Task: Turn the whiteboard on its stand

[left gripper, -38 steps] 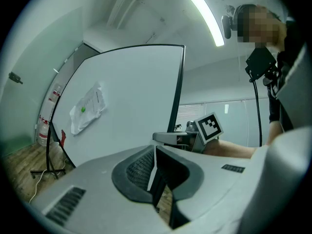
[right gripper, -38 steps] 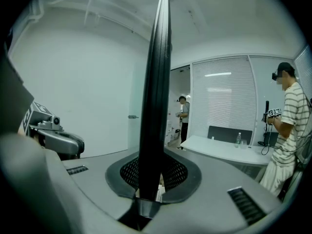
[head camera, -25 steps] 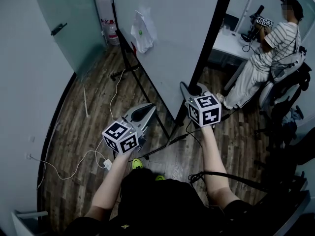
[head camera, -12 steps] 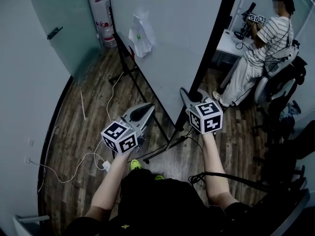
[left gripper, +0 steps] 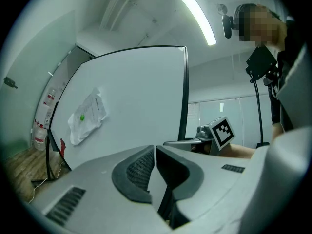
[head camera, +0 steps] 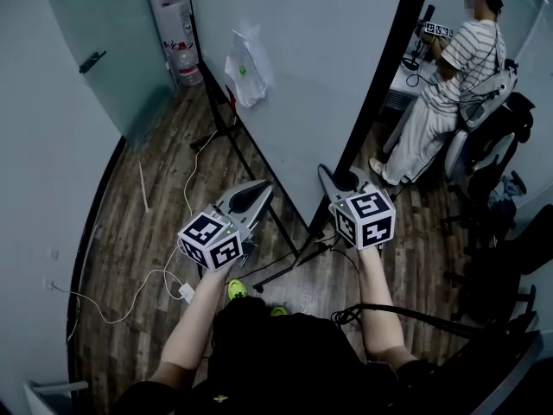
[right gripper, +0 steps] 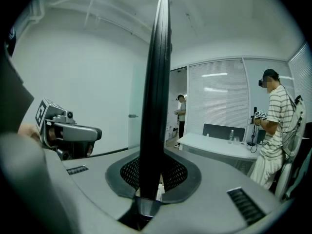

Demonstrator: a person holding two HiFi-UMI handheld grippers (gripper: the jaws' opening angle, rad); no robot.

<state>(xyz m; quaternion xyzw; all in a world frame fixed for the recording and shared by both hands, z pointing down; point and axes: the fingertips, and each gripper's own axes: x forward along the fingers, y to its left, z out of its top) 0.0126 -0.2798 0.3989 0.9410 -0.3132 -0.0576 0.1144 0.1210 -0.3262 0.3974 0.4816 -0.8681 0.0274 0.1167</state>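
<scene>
Right gripper view: the black frame edge of the whiteboard is pinched between the right gripper pads. The left gripper jaws seem pressed together, empty, near the board face. The whiteboard is held upright on its tripod stand.

Whiteboard on its stand, grippers before it.
Left gripper before its face, right gripper at its right edge; paper on the face.

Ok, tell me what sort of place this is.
Probably an office or meeting room: a whiteboard on a stand, a white desk, and window blinds behind it.
</scene>
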